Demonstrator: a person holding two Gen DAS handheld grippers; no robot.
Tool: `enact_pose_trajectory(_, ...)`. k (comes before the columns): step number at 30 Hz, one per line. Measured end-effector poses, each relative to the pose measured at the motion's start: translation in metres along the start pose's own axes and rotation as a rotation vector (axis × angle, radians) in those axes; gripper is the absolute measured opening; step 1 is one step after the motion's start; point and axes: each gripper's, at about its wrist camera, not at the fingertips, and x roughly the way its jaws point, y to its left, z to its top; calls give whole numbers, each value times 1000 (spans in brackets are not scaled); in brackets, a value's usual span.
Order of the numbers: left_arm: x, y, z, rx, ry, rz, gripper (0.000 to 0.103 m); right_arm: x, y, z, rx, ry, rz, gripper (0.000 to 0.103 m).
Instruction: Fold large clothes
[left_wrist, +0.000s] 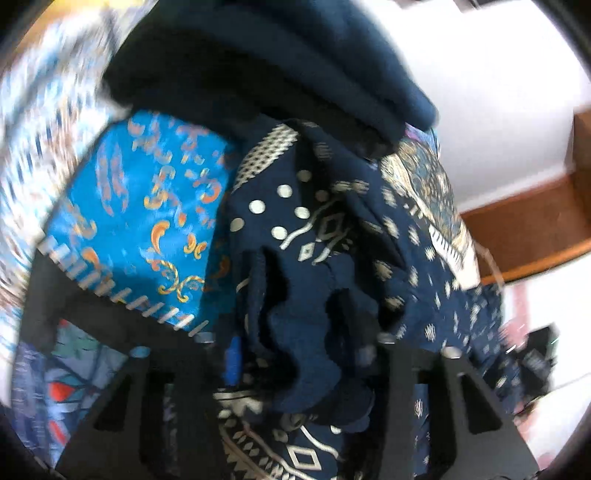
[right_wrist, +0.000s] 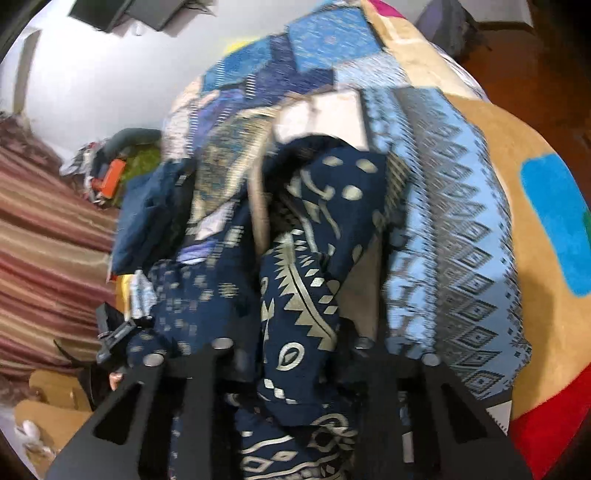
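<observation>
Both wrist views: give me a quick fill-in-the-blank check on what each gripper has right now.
1. Bunched between the left gripper's fingers is navy cloth with a ____ print.
2. The right gripper is shut on the same ____ cloth.
3. In the right wrist view, the tan cover carries a bright ____ patch.

Missing words: cream; navy; blue

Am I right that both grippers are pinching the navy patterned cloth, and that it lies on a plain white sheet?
Not quite. Both the left gripper and the right gripper do have the navy patterned cloth bunched between their fingers, but the surface beneath is no plain white sheet: the right wrist view shows a colourful patchwork bedspread in blue, tan and red.
</observation>
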Motion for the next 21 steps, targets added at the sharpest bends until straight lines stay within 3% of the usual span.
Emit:
enact_pose_trajectory(3, -13, -22, 1, 64, -24, 48, 14, -14, 22, 1, -73, -38, 4, 19)
enact_pose_trajectory(7, -50, -58, 6, 136, -106, 1, 13, -33, 61, 8, -176, -89, -11, 17)
enact_pose_trajectory(16, -150, -139, 34, 328, -347, -9, 12, -71, 138, 47, -334, -247, -6, 17)
enact_pose_trajectory(21, -165, -150, 64, 374, -427, 49, 12, -78, 146, 83, -324, -300, -4, 17)
